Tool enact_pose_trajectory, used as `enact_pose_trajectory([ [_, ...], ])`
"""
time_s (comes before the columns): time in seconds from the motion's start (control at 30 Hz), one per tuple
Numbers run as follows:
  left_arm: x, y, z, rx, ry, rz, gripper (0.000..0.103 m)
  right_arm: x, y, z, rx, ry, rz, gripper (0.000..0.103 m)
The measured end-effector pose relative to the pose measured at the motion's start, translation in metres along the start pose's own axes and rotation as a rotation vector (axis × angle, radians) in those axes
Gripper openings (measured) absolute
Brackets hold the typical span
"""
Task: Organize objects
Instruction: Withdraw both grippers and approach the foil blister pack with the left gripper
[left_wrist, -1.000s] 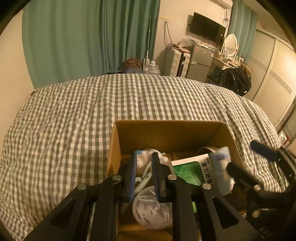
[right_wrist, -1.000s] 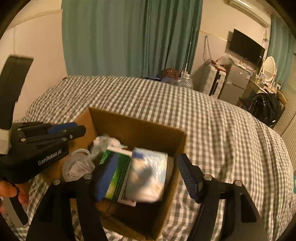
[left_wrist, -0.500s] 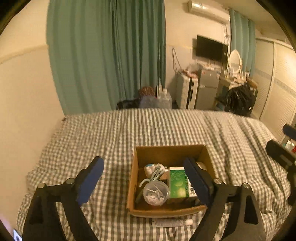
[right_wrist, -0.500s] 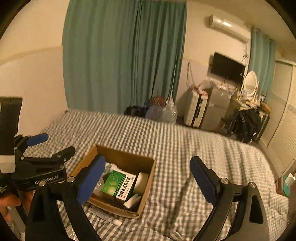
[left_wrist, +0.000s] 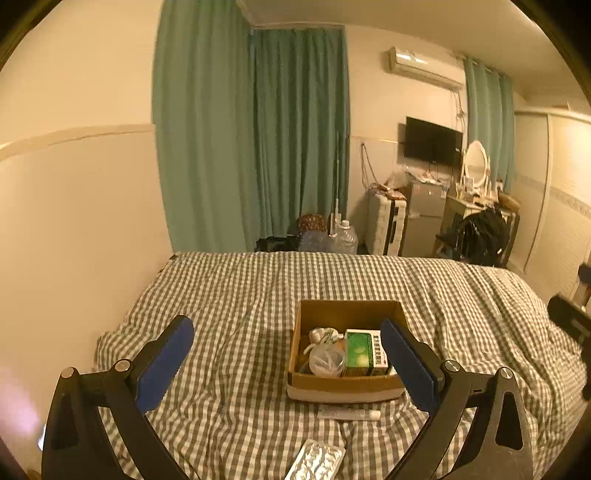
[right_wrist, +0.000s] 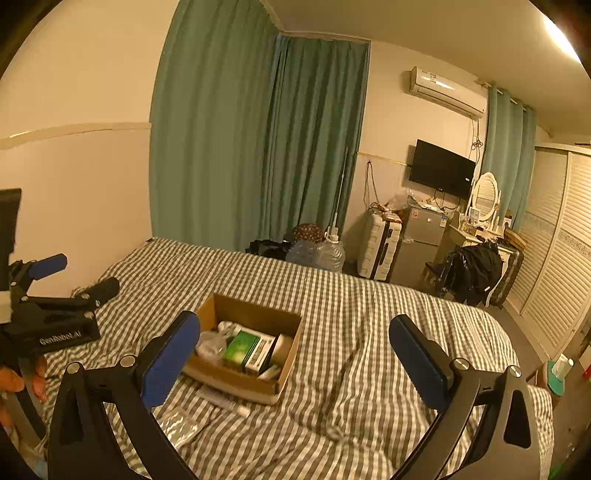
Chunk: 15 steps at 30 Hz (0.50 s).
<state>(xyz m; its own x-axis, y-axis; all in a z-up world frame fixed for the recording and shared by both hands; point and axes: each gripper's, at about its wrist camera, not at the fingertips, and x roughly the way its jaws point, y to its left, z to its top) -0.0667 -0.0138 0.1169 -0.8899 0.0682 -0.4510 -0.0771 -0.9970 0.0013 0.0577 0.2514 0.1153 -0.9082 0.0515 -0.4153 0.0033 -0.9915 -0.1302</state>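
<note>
A cardboard box (left_wrist: 345, 387) (right_wrist: 229, 380) sits on the checked bed cover. Inside it lie a green and white carton (left_wrist: 364, 352) (right_wrist: 242, 347), a clear round tub (left_wrist: 325, 362) (right_wrist: 210, 347) and other small packs. A white tube (left_wrist: 349, 414) (right_wrist: 221, 400) lies on the cover just in front of the box, and a foil blister pack (left_wrist: 317, 461) (right_wrist: 179, 424) lies nearer still. My left gripper (left_wrist: 288, 354) is open and empty, held back from the box. My right gripper (right_wrist: 295, 354) is also open and empty, to the right of the box.
The checked bed (left_wrist: 240, 295) fills the foreground, with a wall (left_wrist: 81, 229) along its left side. Beyond it stand green curtains (left_wrist: 258, 147), a suitcase (left_wrist: 384, 229), a small fridge (left_wrist: 424, 218) and a wall TV (left_wrist: 432, 140). A hand (right_wrist: 18, 380) holds the left gripper's body.
Both grippers pulled up and back from the box. The left opened wide from shut, and the white pack between the right fingers now lies in the box.
</note>
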Motion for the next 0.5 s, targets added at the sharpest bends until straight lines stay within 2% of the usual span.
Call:
enact_pose_trajectory([
  [0.23, 0.002, 0.008, -0.049, -0.027, 0.02, 0.052, 0.103, 0.015, 0.019, -0.055, 0.025, 0.034, 0.018, 0.103],
  [0.5, 0.049, 0.008, -0.118, -0.002, 0.126, 0.117, 0.103, 0.082, 0.027, -0.117, 0.029, 0.147, 0.014, 0.103],
])
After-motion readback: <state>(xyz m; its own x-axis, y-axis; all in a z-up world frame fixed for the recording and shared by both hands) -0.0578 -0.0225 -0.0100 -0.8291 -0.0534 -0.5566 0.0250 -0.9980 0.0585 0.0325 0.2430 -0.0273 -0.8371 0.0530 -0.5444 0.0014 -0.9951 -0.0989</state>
